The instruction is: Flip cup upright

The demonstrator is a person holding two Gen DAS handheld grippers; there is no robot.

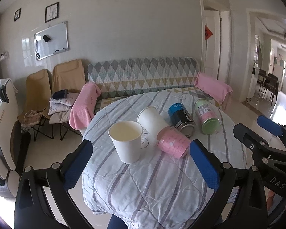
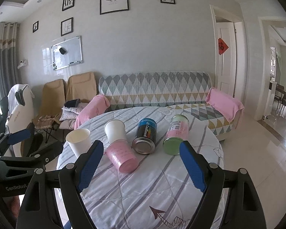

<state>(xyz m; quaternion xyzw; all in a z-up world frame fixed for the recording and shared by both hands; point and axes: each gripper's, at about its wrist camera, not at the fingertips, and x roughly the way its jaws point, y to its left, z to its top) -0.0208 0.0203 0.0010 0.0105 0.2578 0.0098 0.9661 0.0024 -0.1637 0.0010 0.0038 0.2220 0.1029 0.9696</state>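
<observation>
One white paper cup [image 1: 126, 141] [image 2: 79, 141] stands upright at the table's left. A second white cup [image 1: 151, 119] [image 2: 115, 129] lies on its side behind it, bottom facing me. A pink cup [image 1: 173, 142] [image 2: 122, 157] lies on its side in the middle. A blue-black can [image 1: 182, 118] [image 2: 145, 136] and a pink-green can [image 1: 207, 116] [image 2: 176, 134] lie beside it. My left gripper [image 1: 141, 164] is open and empty, just short of the upright cup. My right gripper [image 2: 141, 168] is open and empty, short of the pink cup; it also shows in the left wrist view [image 1: 257, 131].
The round table [image 1: 146, 181] [image 2: 143, 190] has a striped quilted cover. Behind it are a patterned sofa [image 1: 143, 76] with pink towels, two folding chairs [image 1: 53, 87] and a white chair [image 1: 2, 124] at left. Tiled floor lies to the right [image 2: 257, 152].
</observation>
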